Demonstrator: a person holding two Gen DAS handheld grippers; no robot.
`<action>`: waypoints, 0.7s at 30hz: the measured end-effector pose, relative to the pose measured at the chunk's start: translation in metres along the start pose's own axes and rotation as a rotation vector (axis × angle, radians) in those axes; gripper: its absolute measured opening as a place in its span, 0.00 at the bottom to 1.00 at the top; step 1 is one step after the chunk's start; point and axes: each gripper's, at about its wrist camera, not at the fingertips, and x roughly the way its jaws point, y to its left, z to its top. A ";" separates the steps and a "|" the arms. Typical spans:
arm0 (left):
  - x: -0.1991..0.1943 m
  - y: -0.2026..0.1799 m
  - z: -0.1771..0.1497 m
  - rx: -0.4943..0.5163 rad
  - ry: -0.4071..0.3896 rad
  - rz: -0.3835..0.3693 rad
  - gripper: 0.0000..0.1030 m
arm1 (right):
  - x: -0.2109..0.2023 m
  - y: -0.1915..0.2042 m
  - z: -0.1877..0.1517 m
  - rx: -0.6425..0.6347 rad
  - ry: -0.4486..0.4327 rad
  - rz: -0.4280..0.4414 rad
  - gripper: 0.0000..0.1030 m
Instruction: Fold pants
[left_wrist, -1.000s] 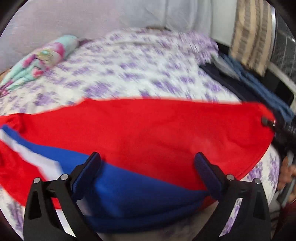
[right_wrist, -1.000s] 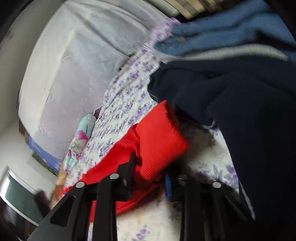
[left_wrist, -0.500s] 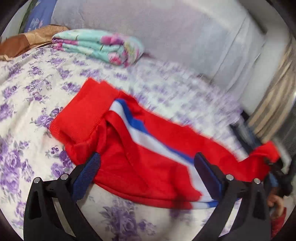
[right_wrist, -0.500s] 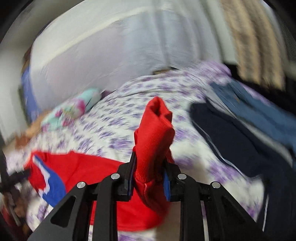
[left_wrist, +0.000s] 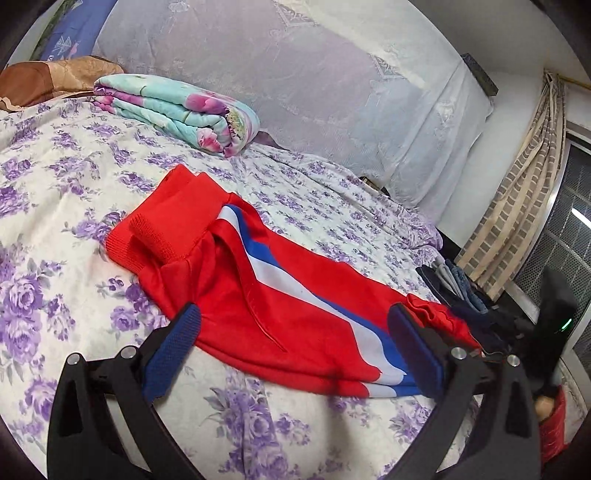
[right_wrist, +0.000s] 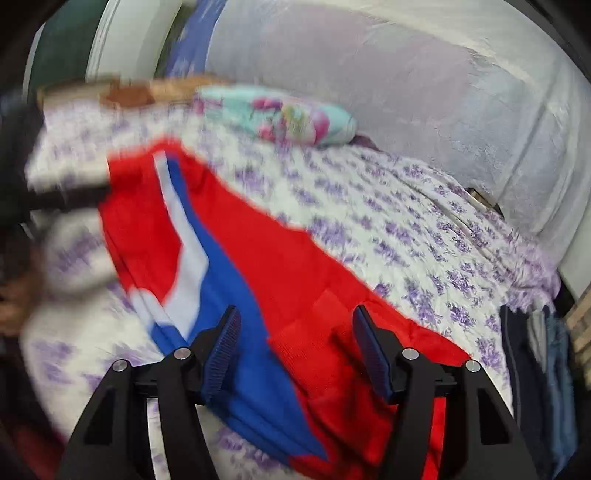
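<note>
Lying folded on floral bedsheet (left_wrist: 55, 192), red pants (left_wrist: 280, 295); left gripper (left_wrist: 293, 341) wide apart, right gripper (right_wrist: 295, 349) just spreading, both empty

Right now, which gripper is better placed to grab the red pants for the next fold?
Probably the right gripper: its open jaws, just opened, hang right over the red pants. The left gripper sits back at their edge.

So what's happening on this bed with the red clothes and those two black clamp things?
A person is folding red pants with a blue and white stripe on a flowery bedsheet, using a handheld gripper in each hand. The pants lie spread across the bed, cuffs toward the rolled blanket. The right gripper has just been opening and no longer pinches the red fabric beneath it. The left gripper is open too, over the pants, gripping nothing. Other dark clothes wait at the bed's edge.
</note>
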 end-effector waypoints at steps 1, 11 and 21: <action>0.000 0.000 0.000 0.002 0.000 0.001 0.96 | -0.012 -0.017 0.002 0.067 -0.037 0.009 0.62; 0.001 -0.002 -0.002 0.016 0.012 0.001 0.96 | 0.044 -0.045 -0.028 0.174 0.156 -0.065 0.67; -0.023 0.004 0.003 -0.018 0.035 0.010 0.96 | -0.010 -0.071 -0.023 0.317 -0.118 -0.038 0.79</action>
